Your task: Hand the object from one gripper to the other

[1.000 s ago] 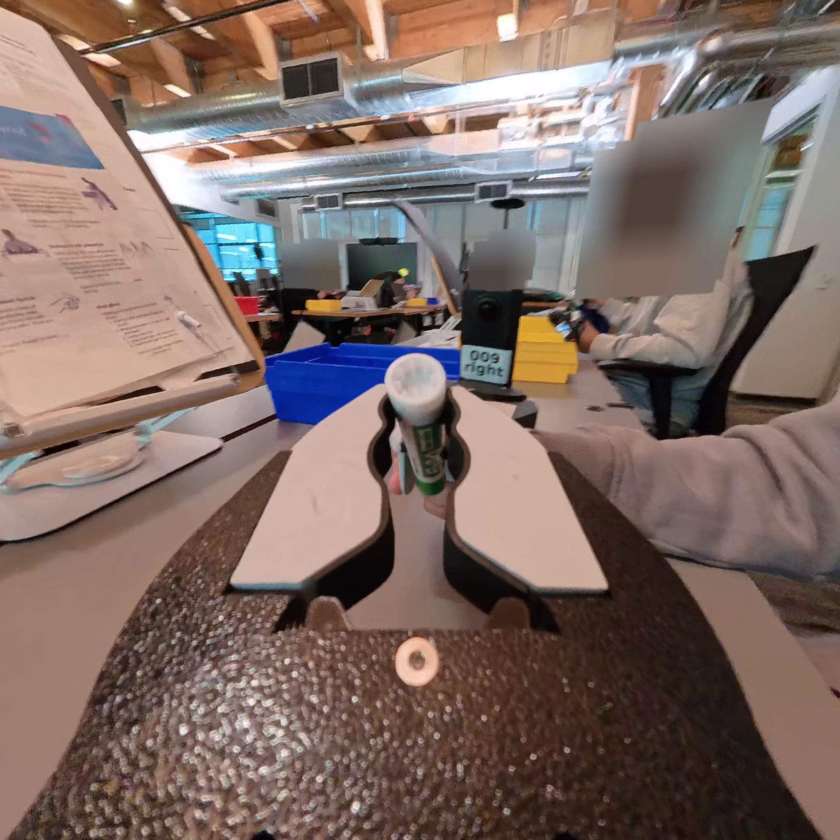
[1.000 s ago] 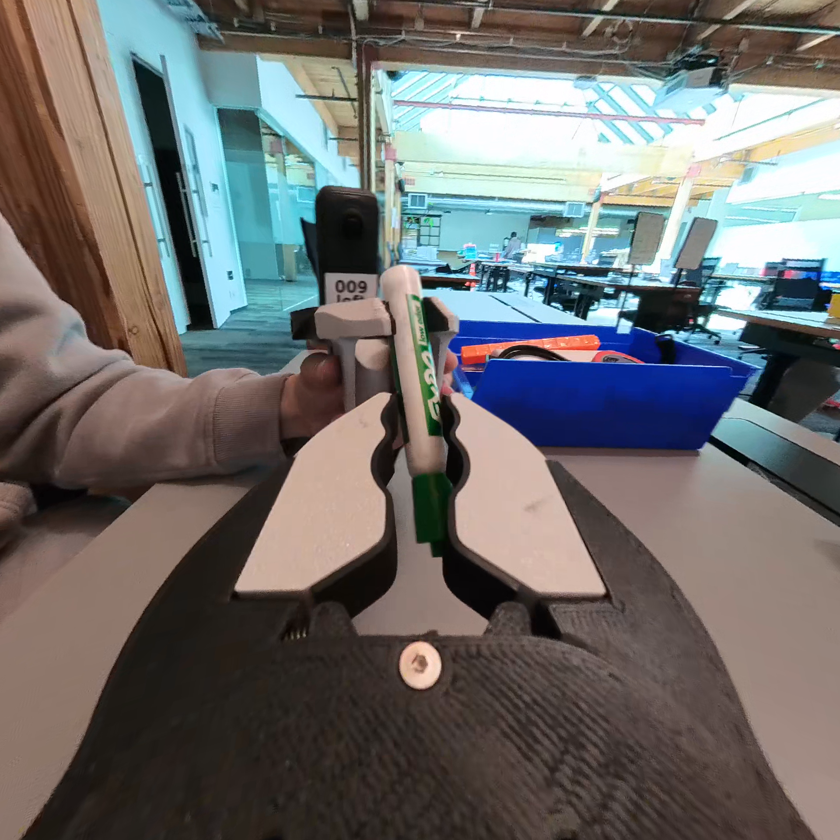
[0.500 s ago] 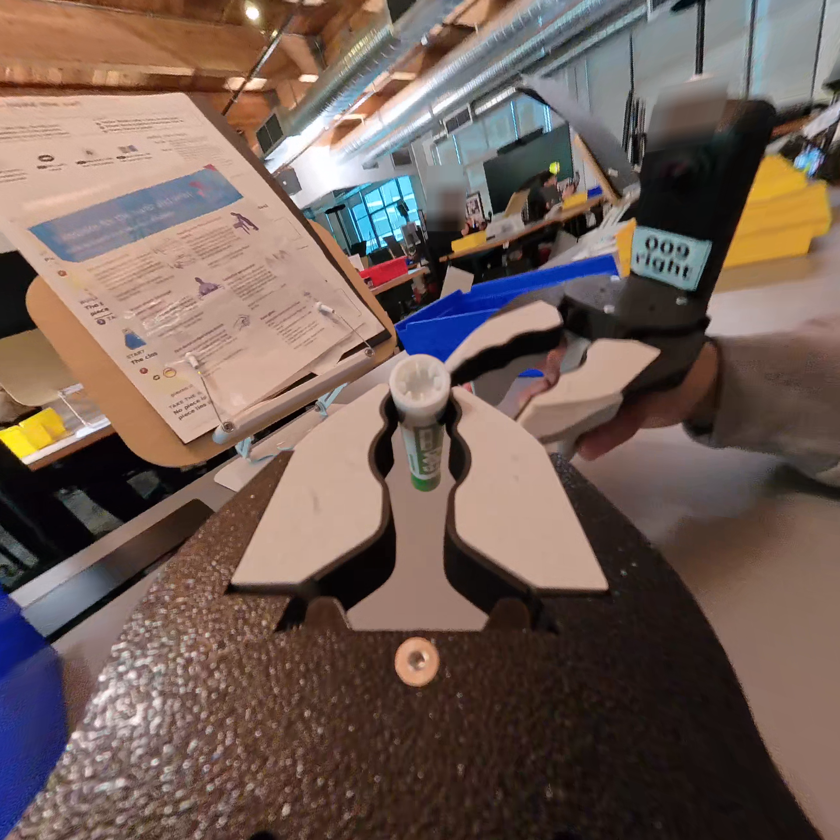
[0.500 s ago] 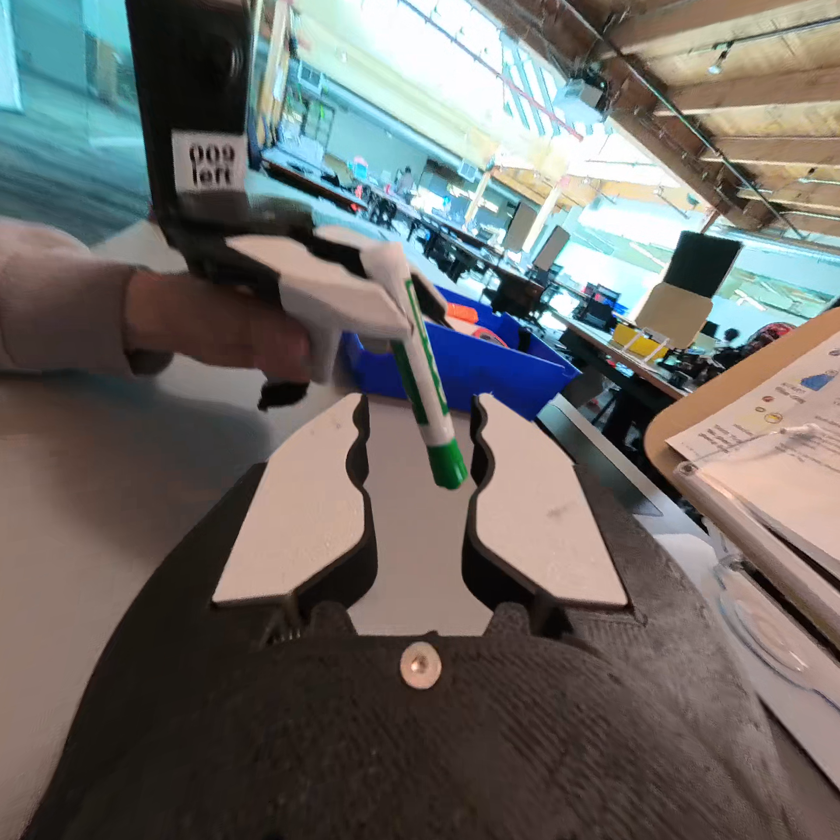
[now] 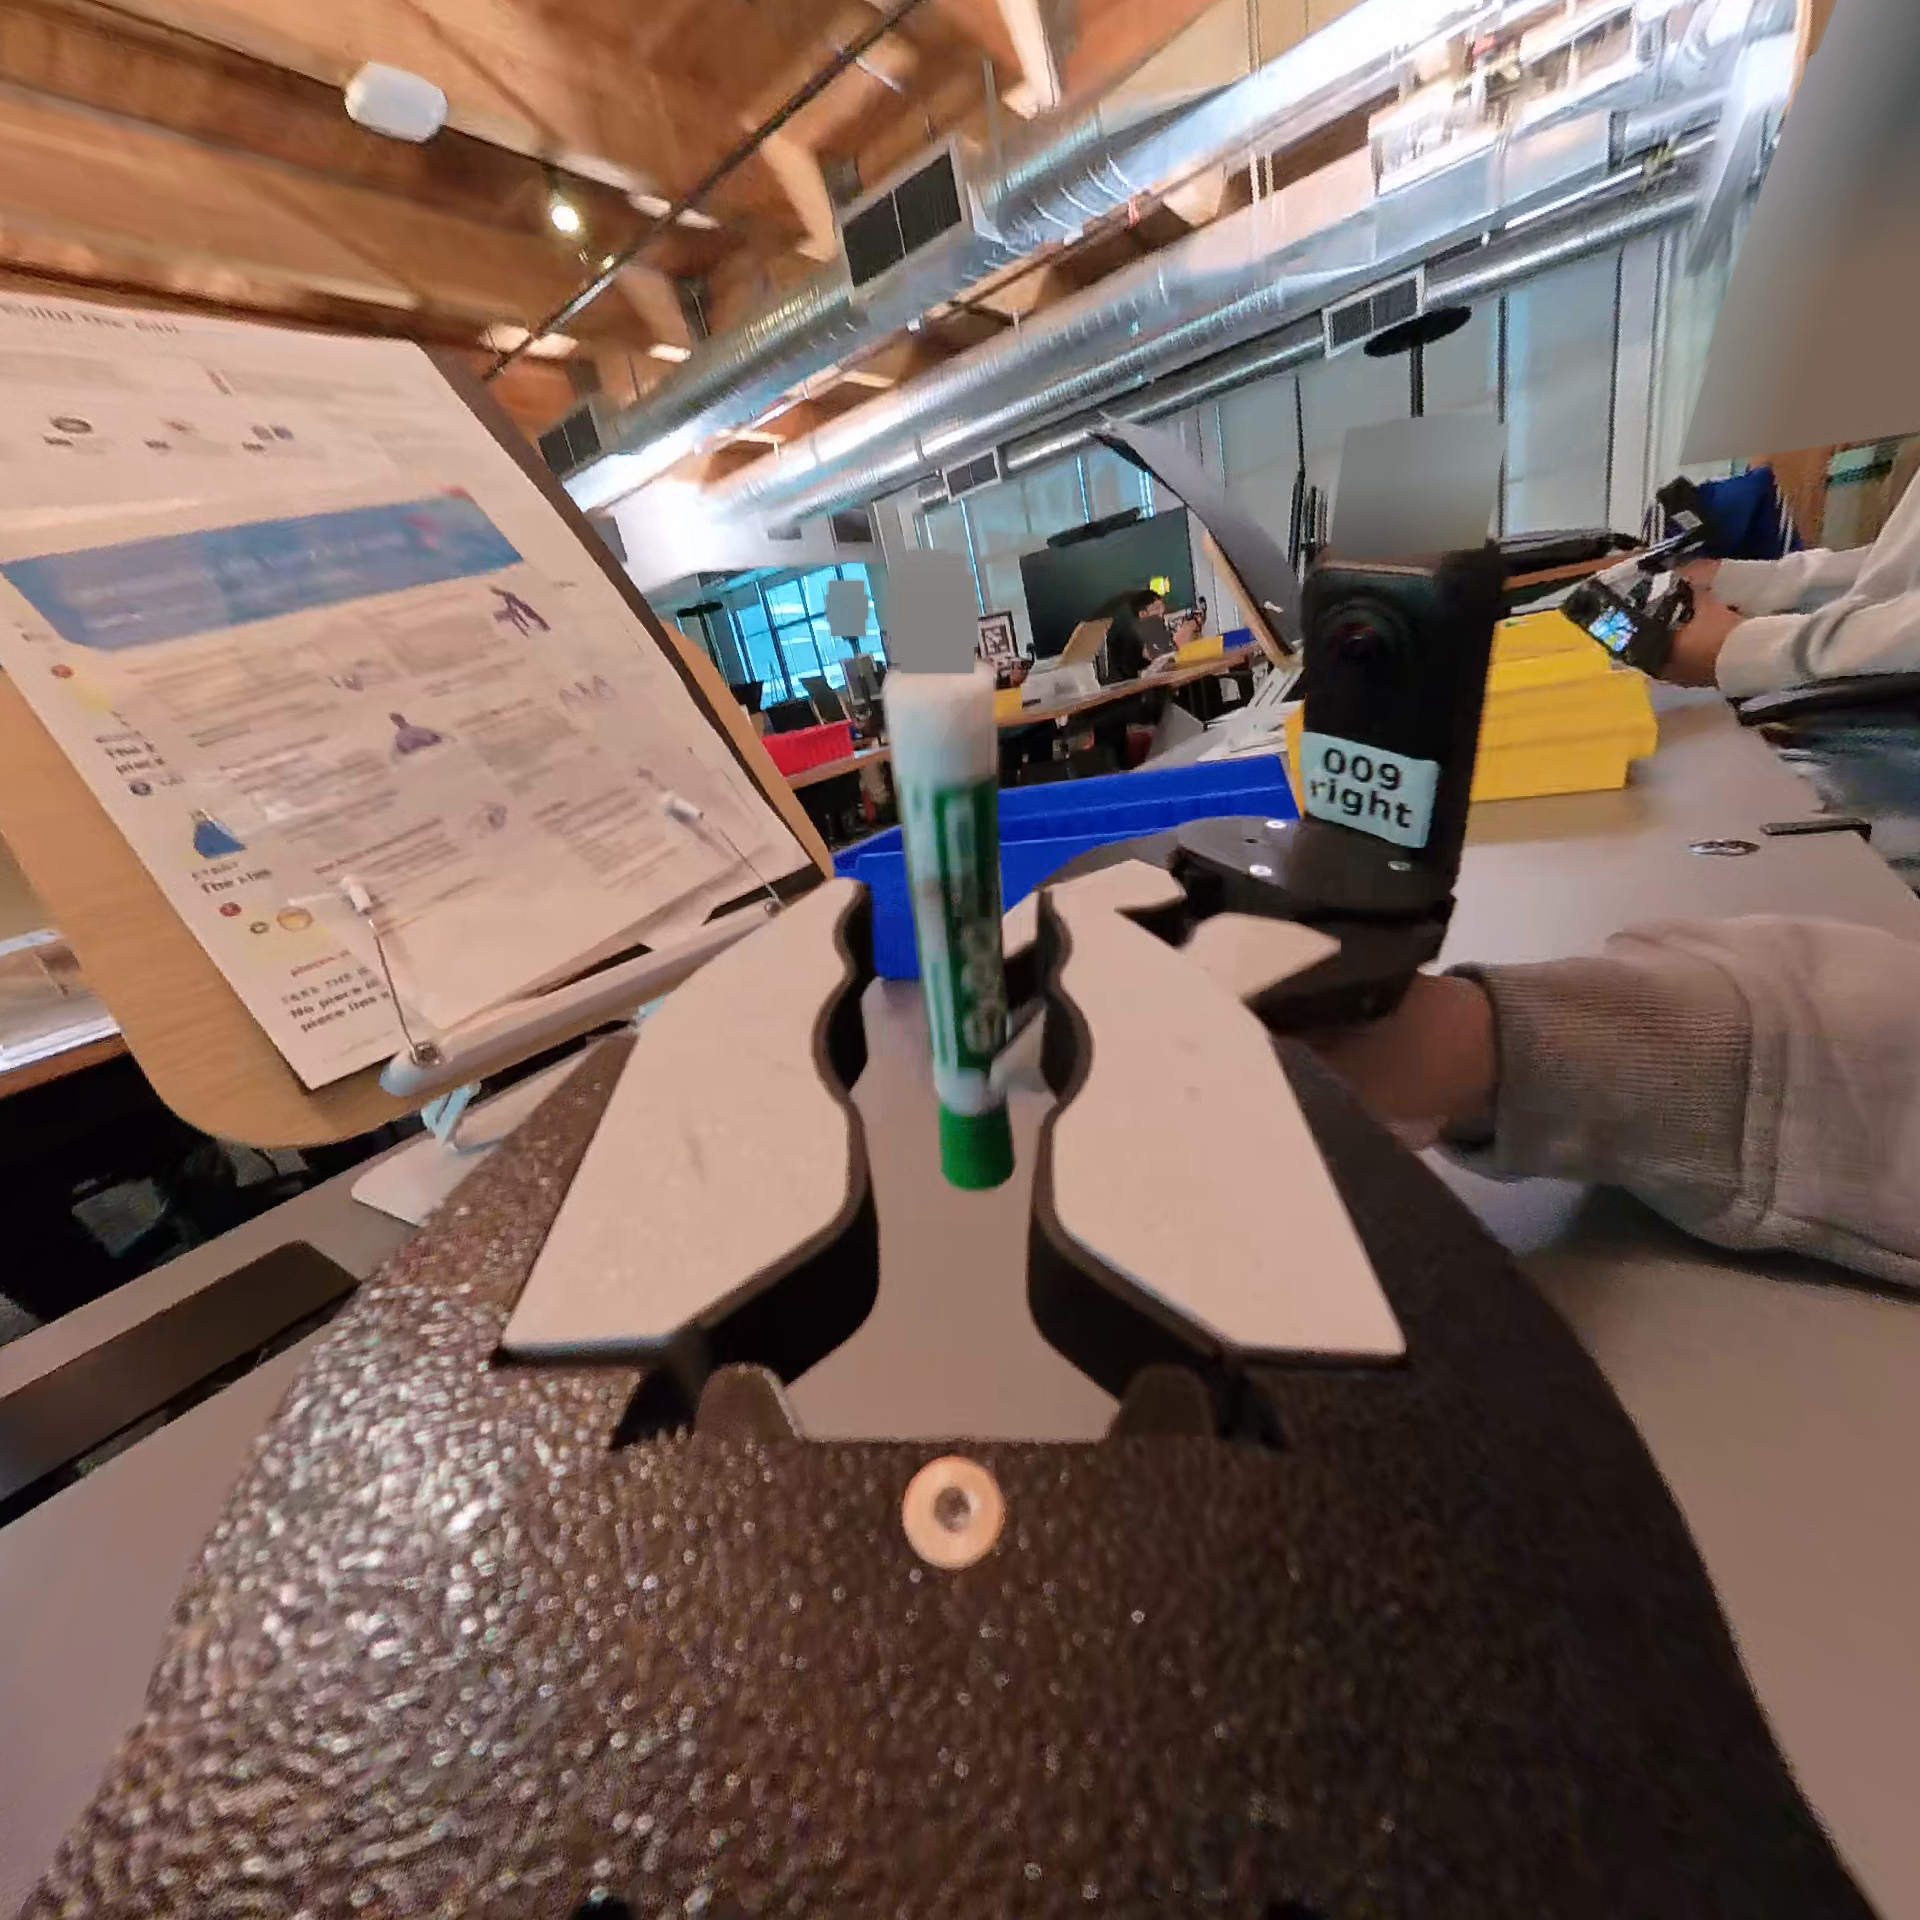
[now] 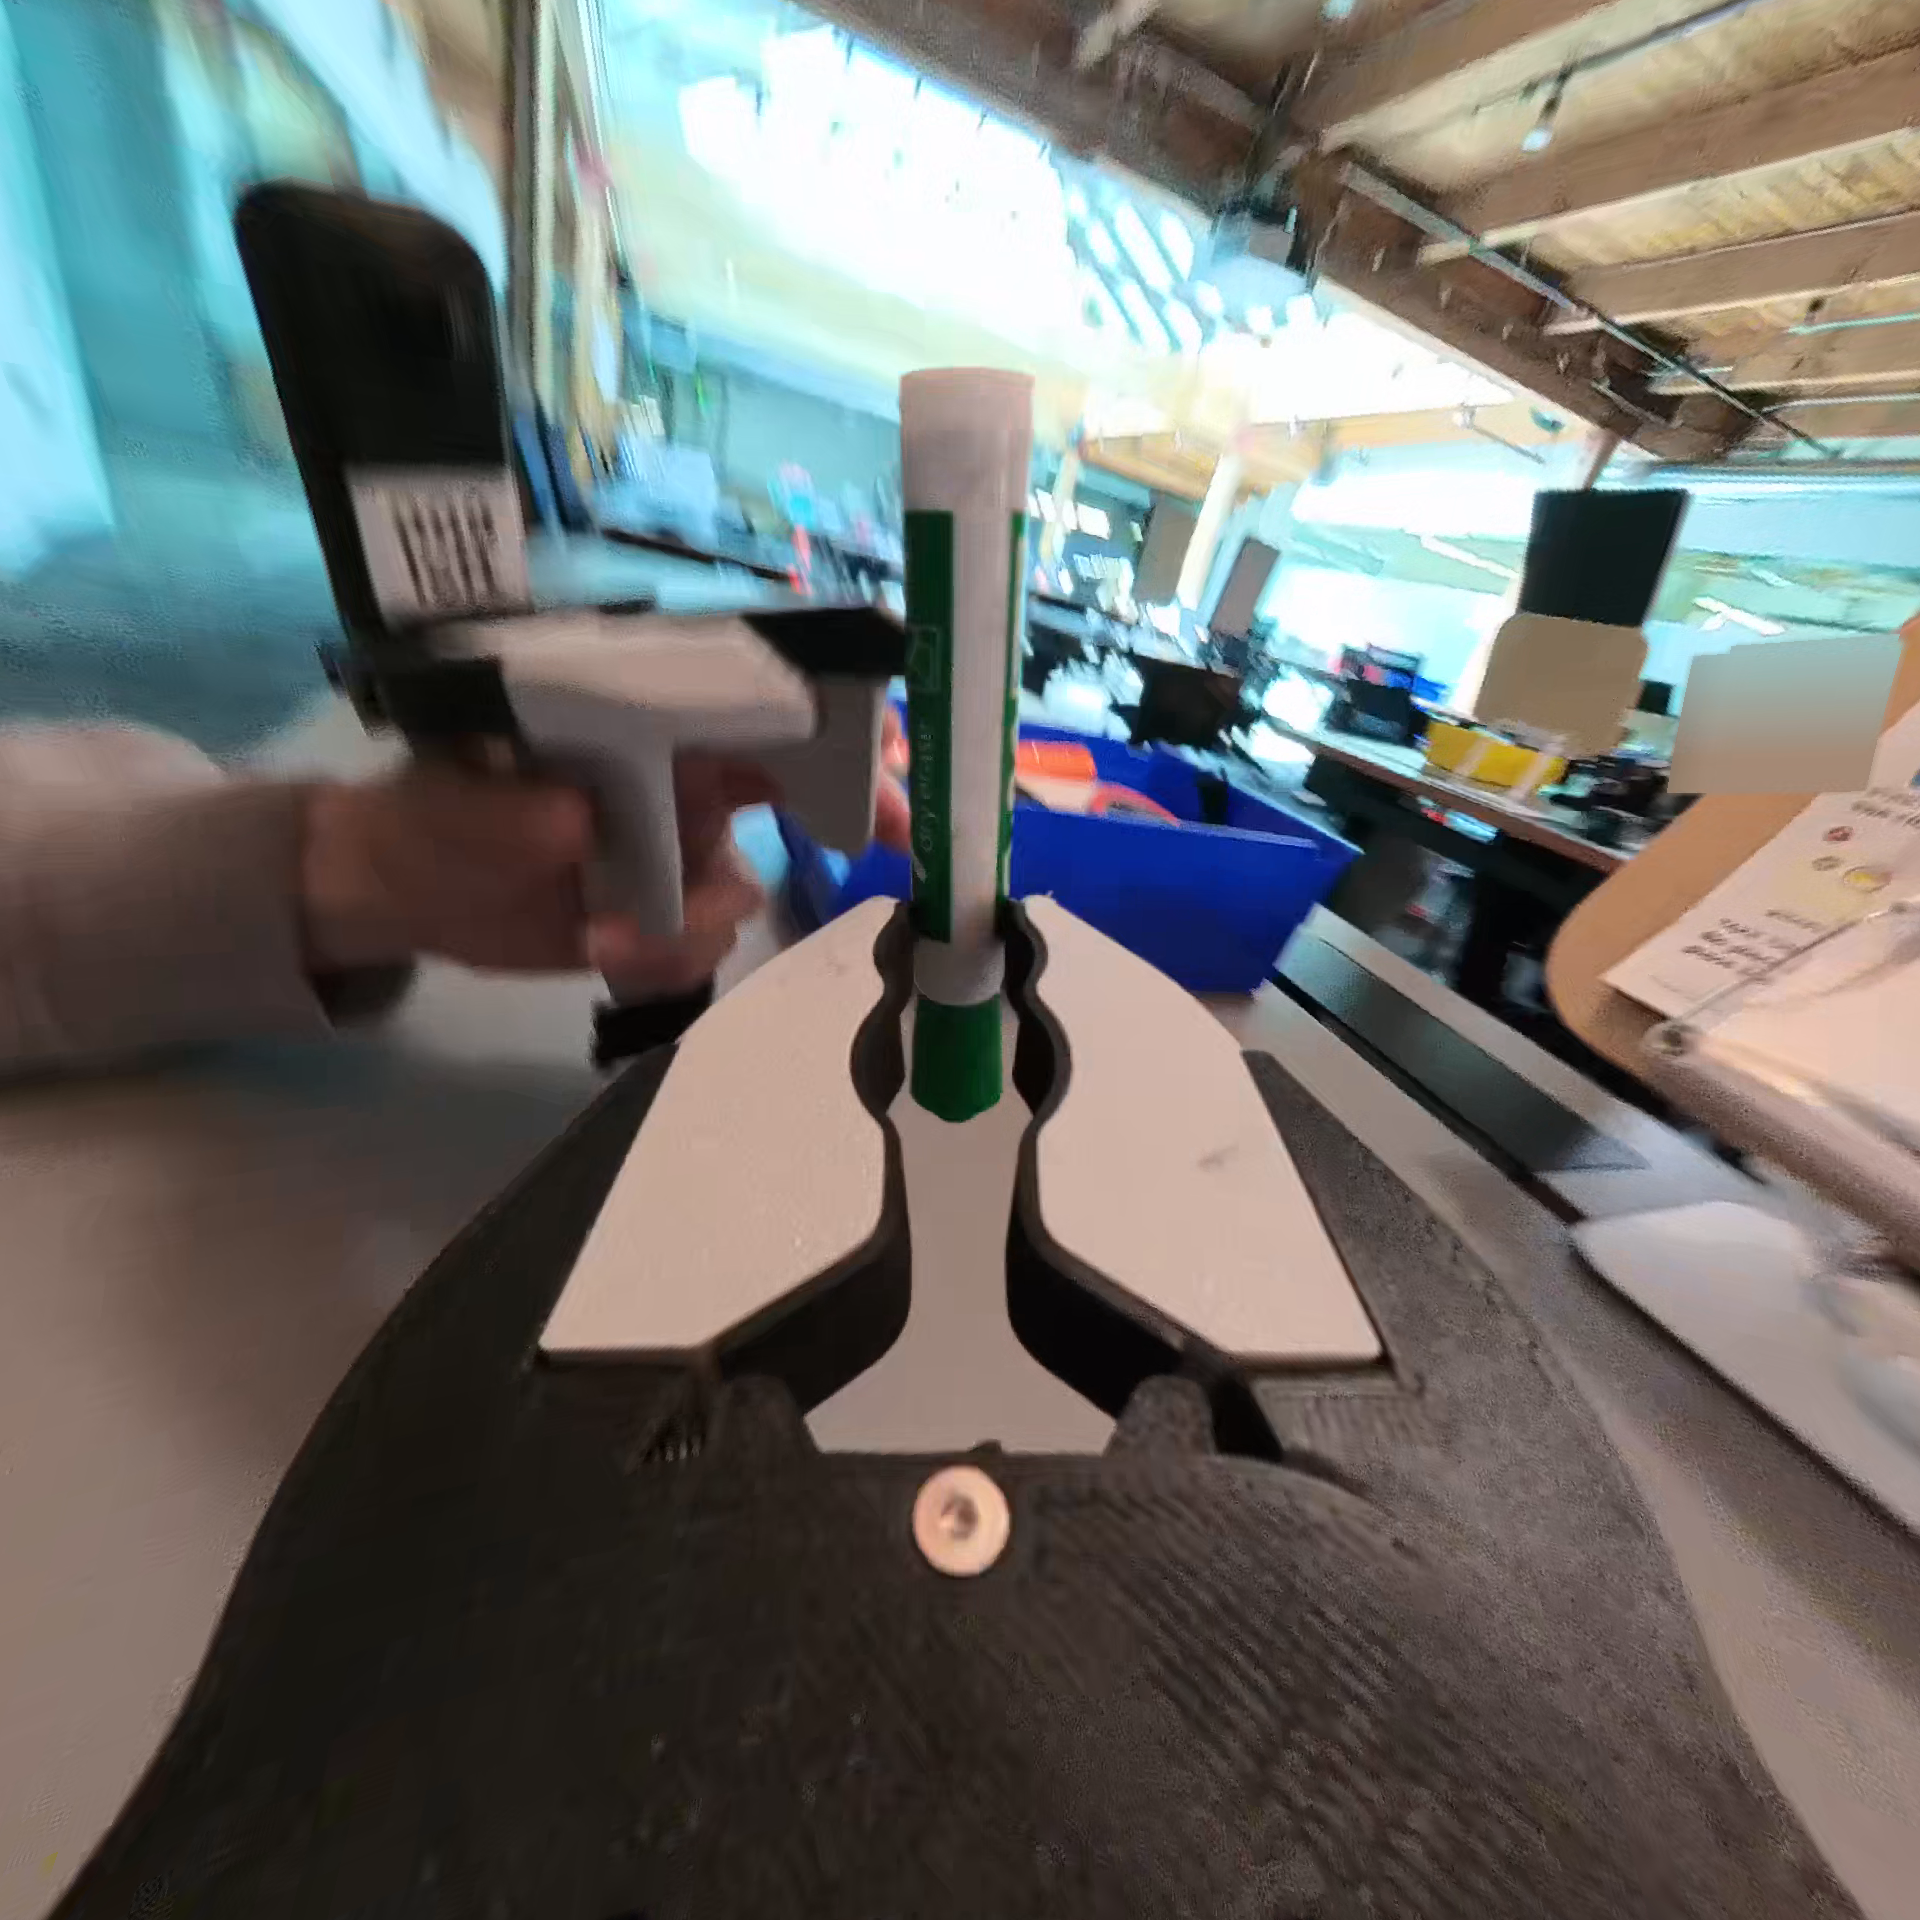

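left wrist view: the left gripper (image 5: 951, 997), pebbled black body with smooth grey scalloped fingers, stands spread, a gap on each side of the upright white-and-green marker (image 5: 951, 925). the right gripper (image 5: 1023, 1013) reaches in from the right, pinching the marker. grey table (image 5: 1714, 1455); wooden document stand (image 5: 260, 727) on the left; blue bin (image 5: 1122, 821) behind; timber ceiling with metal ducts.

right wrist view: the right gripper (image 6: 958, 935) is clamped on the marker (image 6: 961, 675) just above its green cap. the left gripper (image 6: 831, 707), blurred, sits open beside the barrel. the blue bin (image 6: 1195, 883) holds orange items.
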A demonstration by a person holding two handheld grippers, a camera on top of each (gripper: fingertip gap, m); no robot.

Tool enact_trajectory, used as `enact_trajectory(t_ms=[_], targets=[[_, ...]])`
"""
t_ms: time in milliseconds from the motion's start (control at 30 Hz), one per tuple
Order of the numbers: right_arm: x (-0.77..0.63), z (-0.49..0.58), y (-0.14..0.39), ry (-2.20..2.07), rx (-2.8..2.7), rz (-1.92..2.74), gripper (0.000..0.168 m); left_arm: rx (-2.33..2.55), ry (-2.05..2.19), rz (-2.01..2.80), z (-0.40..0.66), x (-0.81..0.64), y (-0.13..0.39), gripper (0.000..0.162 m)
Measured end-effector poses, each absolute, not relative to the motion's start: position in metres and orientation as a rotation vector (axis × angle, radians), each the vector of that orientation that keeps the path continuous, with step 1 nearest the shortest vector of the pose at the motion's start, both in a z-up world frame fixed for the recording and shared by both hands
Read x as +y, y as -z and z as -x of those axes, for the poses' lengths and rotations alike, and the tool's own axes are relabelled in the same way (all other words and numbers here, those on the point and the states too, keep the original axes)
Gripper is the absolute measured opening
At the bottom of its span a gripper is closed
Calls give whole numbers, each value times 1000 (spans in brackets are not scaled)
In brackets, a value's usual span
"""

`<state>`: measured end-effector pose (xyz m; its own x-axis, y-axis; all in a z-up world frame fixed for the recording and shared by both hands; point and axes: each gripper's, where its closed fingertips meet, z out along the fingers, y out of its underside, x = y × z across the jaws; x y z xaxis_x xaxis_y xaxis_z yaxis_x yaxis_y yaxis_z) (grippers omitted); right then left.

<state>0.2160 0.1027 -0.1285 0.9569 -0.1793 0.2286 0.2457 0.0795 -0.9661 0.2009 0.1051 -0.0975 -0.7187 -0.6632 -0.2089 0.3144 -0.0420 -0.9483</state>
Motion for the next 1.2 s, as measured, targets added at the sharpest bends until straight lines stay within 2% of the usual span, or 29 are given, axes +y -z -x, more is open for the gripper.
enact_trajectory(t_ms=[167,267,400,467,600,633,700,733,867,1000,1200], targets=[[73,-225,89,10,141,1130,17,1684,1676,375,-209,100,118,41],[76,-220,87,-88,145,1076,17,1710,1525,338,-214,92,129,40],[91,-209,92,-184,145,1073,18,1622,1430,319,-217,88,127,28],[93,-207,90,-216,152,1048,17,1589,1414,306,-216,89,124,21],[90,-207,89,-177,136,1063,18,1621,1505,343,-213,89,120,20],[89,-212,91,-108,143,1086,21,1634,1508,365,-215,90,122,20],[80,-228,93,160,139,1134,59,1659,1488,417,-220,96,126,19],[75,-234,95,336,93,1189,70,1683,1467,438,-224,100,130,19],[57,-257,112,1129,-209,1503,104,1807,1293,412,-232,111,152,19],[65,-253,128,1311,-407,1585,101,1901,1132,292,-231,113,169,20],[75,-262,145,1549,-545,1655,80,1943,1077,265,-229,110,176,20]])
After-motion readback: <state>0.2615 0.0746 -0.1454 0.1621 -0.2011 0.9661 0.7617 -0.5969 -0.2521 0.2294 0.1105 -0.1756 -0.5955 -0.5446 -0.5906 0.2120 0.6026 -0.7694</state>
